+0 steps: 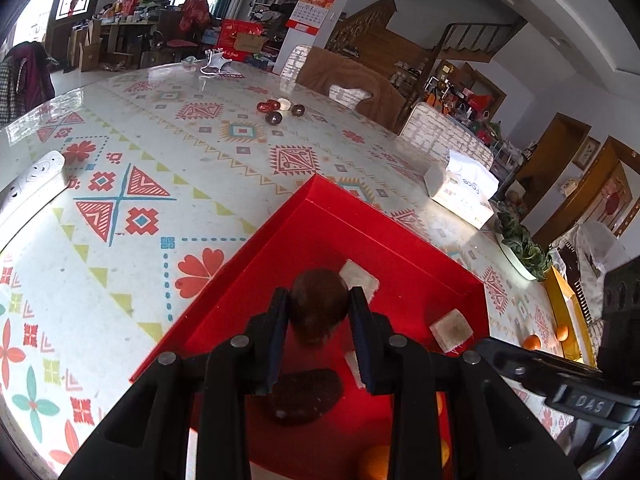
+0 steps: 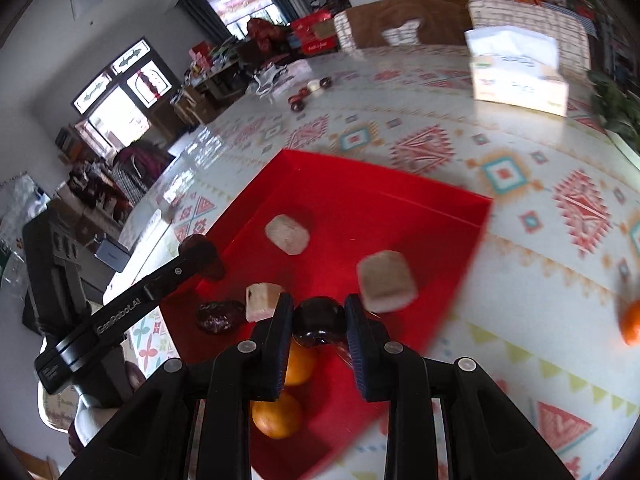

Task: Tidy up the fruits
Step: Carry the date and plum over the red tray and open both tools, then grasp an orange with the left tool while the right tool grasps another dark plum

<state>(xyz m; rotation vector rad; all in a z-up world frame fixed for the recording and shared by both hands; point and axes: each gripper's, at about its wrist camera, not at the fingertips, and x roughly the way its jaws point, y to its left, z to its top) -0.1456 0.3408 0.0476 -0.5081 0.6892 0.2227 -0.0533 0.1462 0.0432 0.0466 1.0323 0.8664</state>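
1. Nearest the lens in the left wrist view, the left hand-held gripper (image 1: 319,322) is clenched on a round, dull brown fruit (image 1: 318,304), held in the air over the near part of the shallow red cardboard tray (image 1: 280,220).
2. In the right wrist view the right hand-held gripper (image 2: 319,320) likewise grasps a glossy, dark maroon round fruit (image 2: 319,320), also above the tray's near end.
3. Just below it, two smooth orange mandarins (image 2: 276,416) lie at the near edge inside the tray.
4. Further in are a wrinkled dark red fruit (image 2: 219,317) on the left and three pale, cube-shaped foam pads (image 2: 386,282) scattered towards the middle.
5. Outside the tray, one more orange (image 2: 631,324) sits on the patterned counter (image 2: 520,360) to the right, and a small cluster of dark and red fruits (image 1: 280,110) lies far off.
6. The step looks like a two-handed delivery: both fruits are over the tray but not yet set down.
7. Next, each should probably be lowered onto bare red floor or a pad, clear of the mandarins, and then released; round fruit may roll, so a low release seems wise.
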